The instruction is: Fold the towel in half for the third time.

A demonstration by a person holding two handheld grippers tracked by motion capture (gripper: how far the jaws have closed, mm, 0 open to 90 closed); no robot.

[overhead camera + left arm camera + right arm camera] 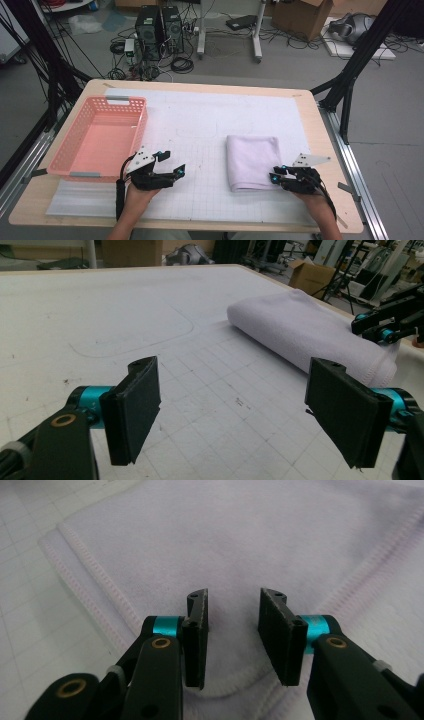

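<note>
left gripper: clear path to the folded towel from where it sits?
Probably yes. The left gripper hovers with its jaws wide apart and nothing between them, and bare mat lies between it and the folded towel. The right gripper is at the towel's near right corner, so the left edge looks freest.

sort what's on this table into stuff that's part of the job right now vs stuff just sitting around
In the job:
- folded pale lilac cloth towel
- right gripper, jaws apart over the towel's near corner
- left gripper, open over the mat

Lying about:
- pink perforated plastic basket
- white gridded mat
- cardboard box on the floor
</note>
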